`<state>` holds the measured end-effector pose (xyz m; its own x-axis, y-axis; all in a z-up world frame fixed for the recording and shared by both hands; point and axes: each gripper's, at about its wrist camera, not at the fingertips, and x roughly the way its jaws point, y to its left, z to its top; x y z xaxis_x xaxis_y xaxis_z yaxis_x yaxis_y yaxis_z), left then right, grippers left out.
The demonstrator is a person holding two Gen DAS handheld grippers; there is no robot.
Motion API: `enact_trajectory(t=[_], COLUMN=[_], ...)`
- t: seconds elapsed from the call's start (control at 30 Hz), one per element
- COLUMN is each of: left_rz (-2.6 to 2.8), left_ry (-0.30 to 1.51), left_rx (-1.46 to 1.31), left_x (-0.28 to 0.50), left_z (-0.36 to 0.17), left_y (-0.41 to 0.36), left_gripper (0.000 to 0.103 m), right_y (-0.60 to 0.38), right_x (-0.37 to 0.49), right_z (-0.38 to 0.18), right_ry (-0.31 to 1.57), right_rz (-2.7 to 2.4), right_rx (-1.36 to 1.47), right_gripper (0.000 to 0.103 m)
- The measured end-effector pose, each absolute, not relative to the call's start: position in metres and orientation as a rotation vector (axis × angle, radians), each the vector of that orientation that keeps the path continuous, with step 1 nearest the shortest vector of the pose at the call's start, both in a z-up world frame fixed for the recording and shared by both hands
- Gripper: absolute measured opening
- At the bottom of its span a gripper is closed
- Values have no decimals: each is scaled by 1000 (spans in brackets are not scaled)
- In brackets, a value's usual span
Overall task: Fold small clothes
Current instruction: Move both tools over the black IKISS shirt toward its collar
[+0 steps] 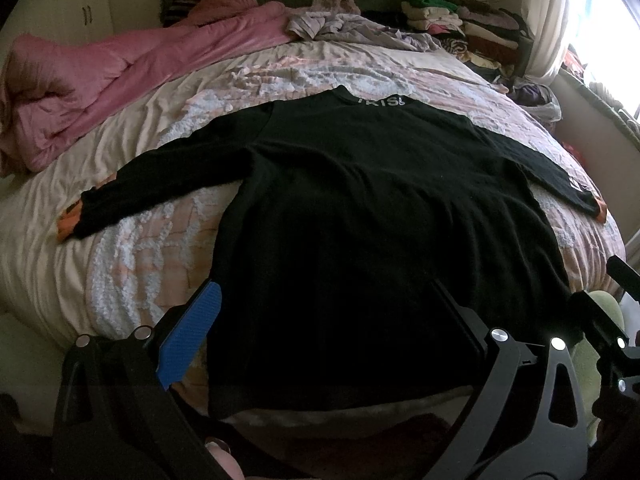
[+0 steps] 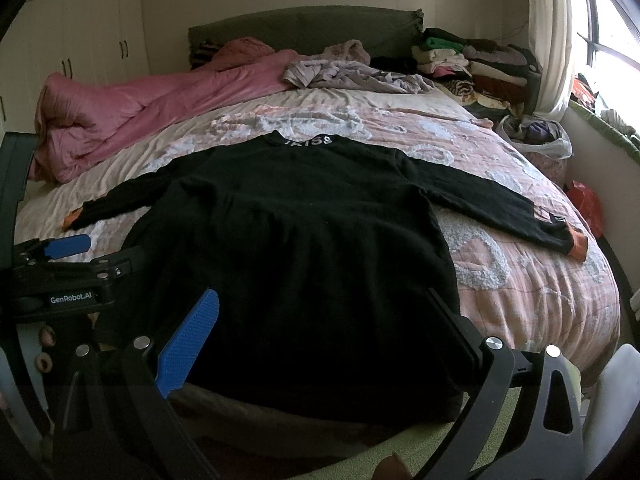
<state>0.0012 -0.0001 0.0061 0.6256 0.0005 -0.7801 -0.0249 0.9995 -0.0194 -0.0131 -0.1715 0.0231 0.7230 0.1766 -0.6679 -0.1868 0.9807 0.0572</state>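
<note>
A black long-sleeved top [image 1: 352, 208] [image 2: 296, 232] lies flat on the bed, hem toward me, both sleeves spread out. White lettering marks its collar and orange cuffs [image 2: 578, 244] show at the sleeve ends. My left gripper [image 1: 324, 312] hangs open over the hem, its blue-padded finger [image 1: 188, 336] at the top's left edge and nothing between the fingers. My right gripper [image 2: 324, 316] is open too, above the lower part of the top. The left gripper [image 2: 68, 246] also shows at the left of the right wrist view.
A pink duvet [image 1: 104, 80] [image 2: 132, 100] is bunched along the bed's left side. Crumpled lilac clothes [image 2: 352, 74] lie near the headboard. Stacks of folded clothes [image 2: 476, 64] stand at the far right corner. A white bag [image 2: 540, 140] and a window are at right.
</note>
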Motion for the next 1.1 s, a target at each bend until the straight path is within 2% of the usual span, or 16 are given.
enact_trajectory(t=[1.1], left_rz=[5], left_ry=[878], left_rx=[-6], left_x=[28], left_z=[14], left_y=[-6], left_gripper=[94], right_y=[-185], right_x=[3], right_z=[25], right_ry=[733], right_rz=[172], right_rx=[-1], right_gripper=[99])
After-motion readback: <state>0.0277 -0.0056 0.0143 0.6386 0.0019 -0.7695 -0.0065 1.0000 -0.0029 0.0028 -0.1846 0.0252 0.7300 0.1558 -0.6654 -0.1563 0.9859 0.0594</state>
